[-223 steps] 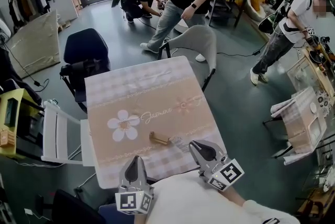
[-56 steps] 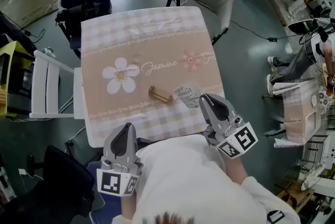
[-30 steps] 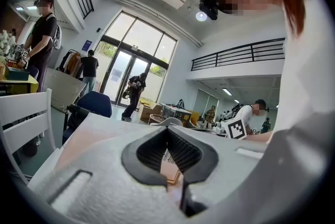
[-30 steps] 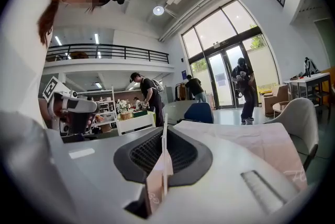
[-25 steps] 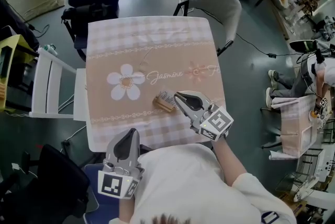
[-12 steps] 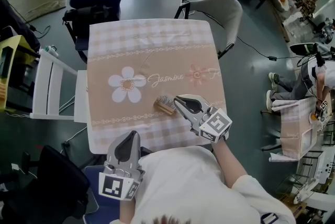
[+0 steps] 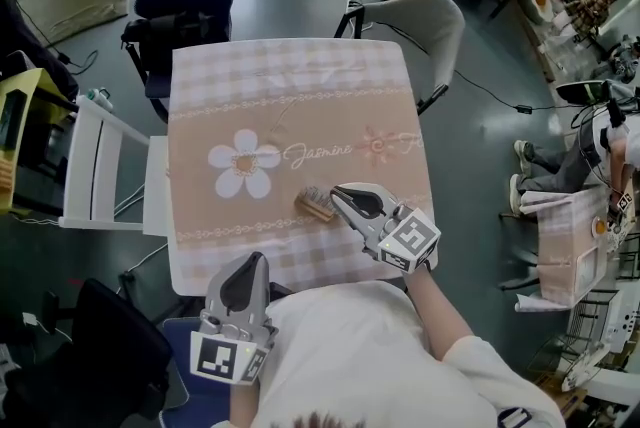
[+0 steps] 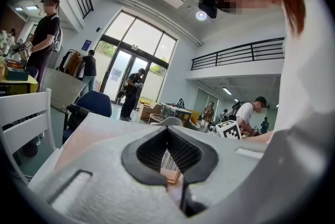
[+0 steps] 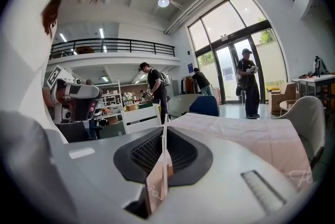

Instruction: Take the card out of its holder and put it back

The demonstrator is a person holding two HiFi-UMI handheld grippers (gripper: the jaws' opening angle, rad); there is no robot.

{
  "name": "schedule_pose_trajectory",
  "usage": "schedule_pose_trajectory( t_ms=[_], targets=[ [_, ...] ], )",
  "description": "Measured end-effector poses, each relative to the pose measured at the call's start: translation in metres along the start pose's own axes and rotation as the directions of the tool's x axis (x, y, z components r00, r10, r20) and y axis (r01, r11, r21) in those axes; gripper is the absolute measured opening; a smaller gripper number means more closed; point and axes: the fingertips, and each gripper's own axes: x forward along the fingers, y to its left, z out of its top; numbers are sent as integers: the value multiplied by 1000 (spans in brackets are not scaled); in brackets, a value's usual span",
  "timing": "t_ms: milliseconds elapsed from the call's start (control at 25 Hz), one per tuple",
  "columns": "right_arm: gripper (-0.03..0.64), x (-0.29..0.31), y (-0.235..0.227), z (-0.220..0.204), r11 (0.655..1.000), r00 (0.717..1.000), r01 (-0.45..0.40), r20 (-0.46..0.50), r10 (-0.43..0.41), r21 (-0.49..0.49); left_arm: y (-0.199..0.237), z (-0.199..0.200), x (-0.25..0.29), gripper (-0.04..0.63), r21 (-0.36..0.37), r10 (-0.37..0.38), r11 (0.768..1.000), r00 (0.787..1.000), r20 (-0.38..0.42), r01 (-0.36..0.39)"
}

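My right gripper [image 7: 342,197] jaws pinch one thin, flat card [image 9: 164,157]. One wooden block holder [image 7: 312,208] sits at its nine o'clock. My left gripper [image 7: 250,266] jaws are closed on nothing.

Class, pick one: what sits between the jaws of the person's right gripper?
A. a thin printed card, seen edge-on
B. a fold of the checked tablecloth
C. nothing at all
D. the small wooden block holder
A: in the right gripper view, the right gripper has its jaws closed on the thin printed card, which stands edge-on between them.
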Motion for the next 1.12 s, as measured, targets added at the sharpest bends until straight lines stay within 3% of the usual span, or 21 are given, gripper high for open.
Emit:
schedule_pose_trajectory(
  t_ms=[1120],
  targets=[
    [20, 2, -2, -17, 1000, 1000, -9, -17, 9, -3, -5, -1, 2, 3, 17, 3, 1000, 1000, -11, -3]
  ],
)
